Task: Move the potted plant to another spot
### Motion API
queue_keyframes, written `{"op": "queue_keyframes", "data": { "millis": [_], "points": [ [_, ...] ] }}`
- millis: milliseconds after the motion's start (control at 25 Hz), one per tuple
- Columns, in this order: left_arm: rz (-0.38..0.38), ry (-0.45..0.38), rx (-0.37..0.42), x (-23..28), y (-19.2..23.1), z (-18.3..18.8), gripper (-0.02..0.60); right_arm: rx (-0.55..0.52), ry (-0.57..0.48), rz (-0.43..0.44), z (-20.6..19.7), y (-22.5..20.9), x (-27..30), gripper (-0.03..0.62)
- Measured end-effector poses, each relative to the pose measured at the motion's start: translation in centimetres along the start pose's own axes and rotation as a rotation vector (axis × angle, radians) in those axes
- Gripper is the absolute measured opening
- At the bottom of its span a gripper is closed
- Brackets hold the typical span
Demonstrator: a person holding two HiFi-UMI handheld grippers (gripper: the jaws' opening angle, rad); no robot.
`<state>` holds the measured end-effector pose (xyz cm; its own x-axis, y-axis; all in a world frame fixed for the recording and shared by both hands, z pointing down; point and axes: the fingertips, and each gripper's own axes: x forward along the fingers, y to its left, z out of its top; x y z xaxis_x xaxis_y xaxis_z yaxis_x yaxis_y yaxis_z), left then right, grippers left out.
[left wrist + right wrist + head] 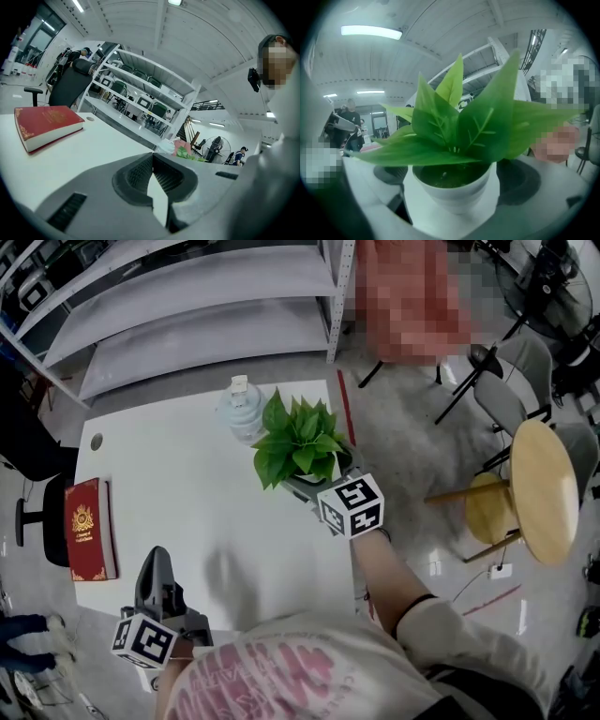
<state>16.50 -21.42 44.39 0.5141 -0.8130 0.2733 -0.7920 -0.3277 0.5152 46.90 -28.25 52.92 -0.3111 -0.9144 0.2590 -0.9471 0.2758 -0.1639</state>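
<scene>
The potted plant (298, 439), broad green leaves in a small white pot (452, 192), stands near the far right edge of the white table (187, 484). My right gripper (314, 482) reaches in from the near side, its jaws spread wide on either side of the pot. In the right gripper view (453, 174) the pot sits between the dark pads (389, 173), with a strip of white table showing on each side. My left gripper (155, 563) rests low at the table's near left corner, its jaws (152, 157) closed tip to tip with nothing in them.
A red book (91, 529) lies at the table's left edge. A clear plastic bottle (242, 409) stands just behind the plant to its left. Grey metal shelving (187, 315) runs beyond the table. A round wooden stool (542, 488) and chairs stand on the floor to the right.
</scene>
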Motion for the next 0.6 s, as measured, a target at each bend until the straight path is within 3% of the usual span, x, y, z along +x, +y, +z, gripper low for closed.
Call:
{"op": "queue_keyframes", "data": {
  "millis": [160, 600],
  "points": [
    [-0.005, 0.0, 0.001, -0.15, -0.47, -0.36, 0.003, -0.007, 0.011, -0.037, -0.06, -0.4, -0.02, 0.575],
    [-0.006, -0.011, 0.003, 0.22, -1.01, -0.35, 0.003, -0.001, 0.05, -0.016, -0.1, -0.35, 0.24, 0.532]
  ]
}}
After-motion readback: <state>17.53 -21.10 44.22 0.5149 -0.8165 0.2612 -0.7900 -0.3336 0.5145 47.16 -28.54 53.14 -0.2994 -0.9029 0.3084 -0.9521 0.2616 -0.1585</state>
